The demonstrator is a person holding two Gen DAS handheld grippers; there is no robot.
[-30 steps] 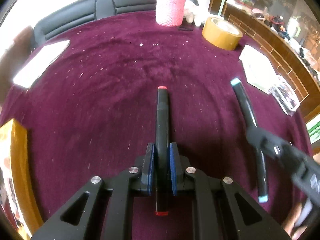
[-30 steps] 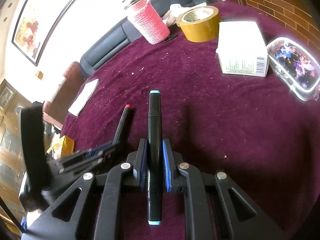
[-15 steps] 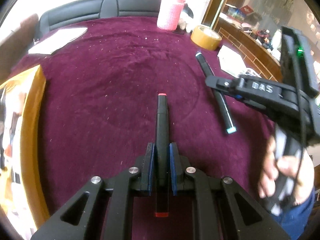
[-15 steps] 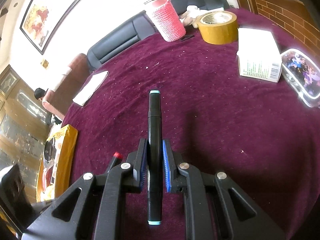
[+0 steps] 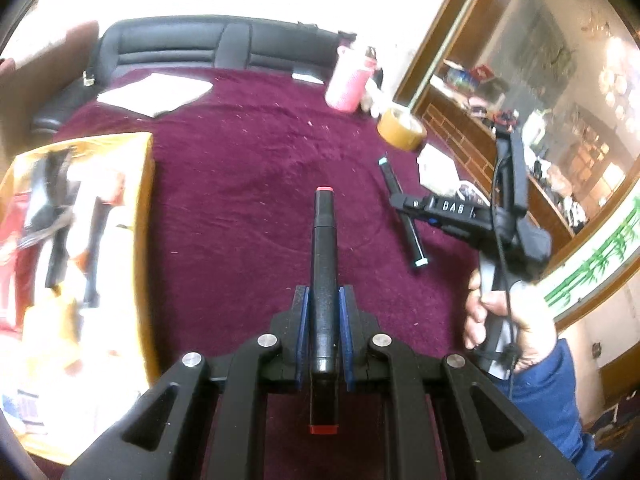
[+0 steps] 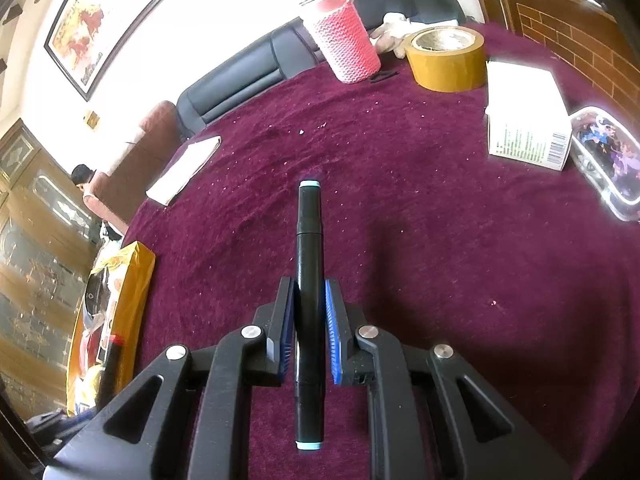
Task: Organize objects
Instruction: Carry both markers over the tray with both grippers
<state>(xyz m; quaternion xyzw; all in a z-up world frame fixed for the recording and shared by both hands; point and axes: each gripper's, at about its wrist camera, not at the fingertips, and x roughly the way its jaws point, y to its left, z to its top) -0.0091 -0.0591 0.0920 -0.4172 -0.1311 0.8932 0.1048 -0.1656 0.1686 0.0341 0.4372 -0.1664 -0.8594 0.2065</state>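
1. The left tool (image 5: 323,328) is clamped tight on a black marker with red end caps (image 5: 324,248), which runs lengthwise between the blue pads (image 5: 301,332) and sticks out past them at both ends, held above the maroon worktop (image 5: 240,208).
2. The right tool (image 6: 307,332) is closed just as firmly on a black marker with light-blue end caps (image 6: 309,264), also gripped near its middle and off the cloth.
3. In the left view, the person's right hand (image 5: 500,316) holds the right tool's handle.
4. An open yellow box (image 5: 144,240) sits at the worktop's left edge; its contents look like packets, but blur hides them.
5. Near the far edge stand a pink knit-covered bottle (image 6: 346,40) and a roll of brown tape (image 6: 446,60); a white carton (image 6: 524,120) lies just right of the tape, with a clear printed case (image 6: 608,160) beside it.
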